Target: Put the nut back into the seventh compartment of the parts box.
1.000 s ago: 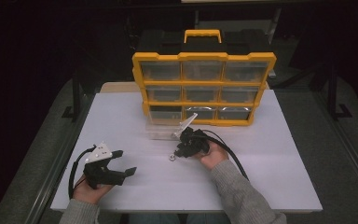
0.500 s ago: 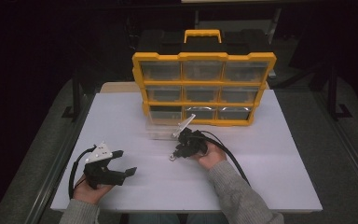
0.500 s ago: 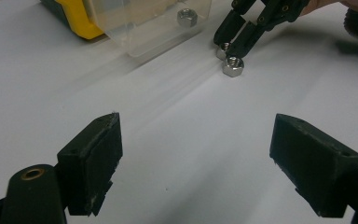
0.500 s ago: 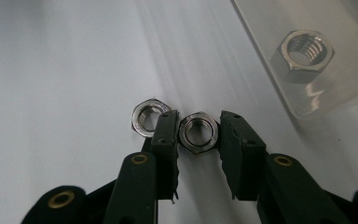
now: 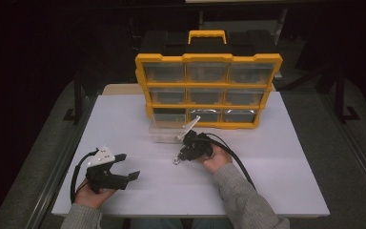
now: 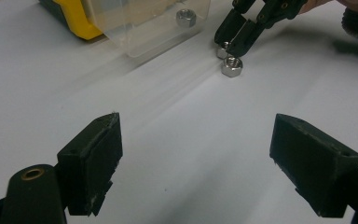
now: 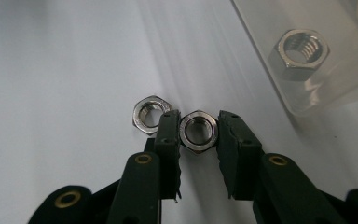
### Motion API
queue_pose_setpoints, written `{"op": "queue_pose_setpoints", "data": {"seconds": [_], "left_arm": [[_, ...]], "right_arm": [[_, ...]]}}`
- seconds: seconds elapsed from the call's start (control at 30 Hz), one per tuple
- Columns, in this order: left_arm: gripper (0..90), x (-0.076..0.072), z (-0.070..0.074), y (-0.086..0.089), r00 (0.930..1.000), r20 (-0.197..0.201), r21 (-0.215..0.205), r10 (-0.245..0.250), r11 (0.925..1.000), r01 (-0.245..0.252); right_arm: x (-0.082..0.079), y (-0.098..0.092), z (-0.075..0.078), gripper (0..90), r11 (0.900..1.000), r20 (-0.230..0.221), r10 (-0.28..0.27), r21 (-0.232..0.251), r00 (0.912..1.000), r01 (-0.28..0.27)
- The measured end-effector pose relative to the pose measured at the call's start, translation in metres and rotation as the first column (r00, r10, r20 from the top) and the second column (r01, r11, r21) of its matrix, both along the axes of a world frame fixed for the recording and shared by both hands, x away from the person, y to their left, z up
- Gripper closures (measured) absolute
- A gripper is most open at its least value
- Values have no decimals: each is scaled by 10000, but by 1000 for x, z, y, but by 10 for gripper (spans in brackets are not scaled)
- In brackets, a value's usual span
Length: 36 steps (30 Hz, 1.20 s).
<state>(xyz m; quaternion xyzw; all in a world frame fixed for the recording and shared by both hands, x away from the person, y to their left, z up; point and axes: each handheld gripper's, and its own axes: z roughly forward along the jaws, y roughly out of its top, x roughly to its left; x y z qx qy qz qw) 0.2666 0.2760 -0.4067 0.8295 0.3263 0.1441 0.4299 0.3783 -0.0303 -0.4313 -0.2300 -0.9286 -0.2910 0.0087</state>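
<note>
White counter (image 5: 276, 157) is seen in a dark room. One steel nut (image 7: 198, 131) is pinched by the right claw (image 7: 198, 135); the left claw (image 6: 200, 163) is held wide open, empty.

Left claw (image 5: 122, 168) agape – right claw (image 7: 197, 133) clamped.

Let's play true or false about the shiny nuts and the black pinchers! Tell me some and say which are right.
1. The right gripper has a nut between its jaws. True.
2. The left gripper is pinching a nut. False: its jaws stand wide apart with nothing between them.
3. A second nut lies on the table beside the right gripper. True.
4. The clear drawer has no nut in it. False: one nut sits inside.
5. The organizer is blue. False: it is yellow and black.
</note>
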Motion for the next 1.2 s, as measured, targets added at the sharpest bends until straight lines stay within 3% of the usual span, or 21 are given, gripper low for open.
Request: {"op": "queue_pose_setpoints", "data": {"seconds": [0.27, 0.3, 0.43, 0.7, 1.2], "left_arm": [[168, 0, 0, 1, 10000, -2, 15, 13, 10000, -13], [168, 0, 0, 1, 10000, 9, 9, 3, 10000, -3], [168, 0, 0, -1, 10000, -9, -103, 65, 9999, -65], [168, 0, 0, -1, 10000, 55, -3, -22, 10000, 22], [168, 0, 2, 1, 10000, 99, -69, 1, 10000, 0]], "right_arm": [[-2, -9, 11, 690, 9997, -162, 106, 215, 9998, -102], [3, -11, 12, 690, 9929, 498, 879, 756, 9949, -915], [0, -15, 24, 690, 9910, 620, 977, 856, 9933, -1028], [-3, -25, 44, 690, 9863, 412, 1026, 1259, 9939, -1070], [9, -30, 88, 690, 9755, 550, 1221, 1773, 9910, -1301]]}}
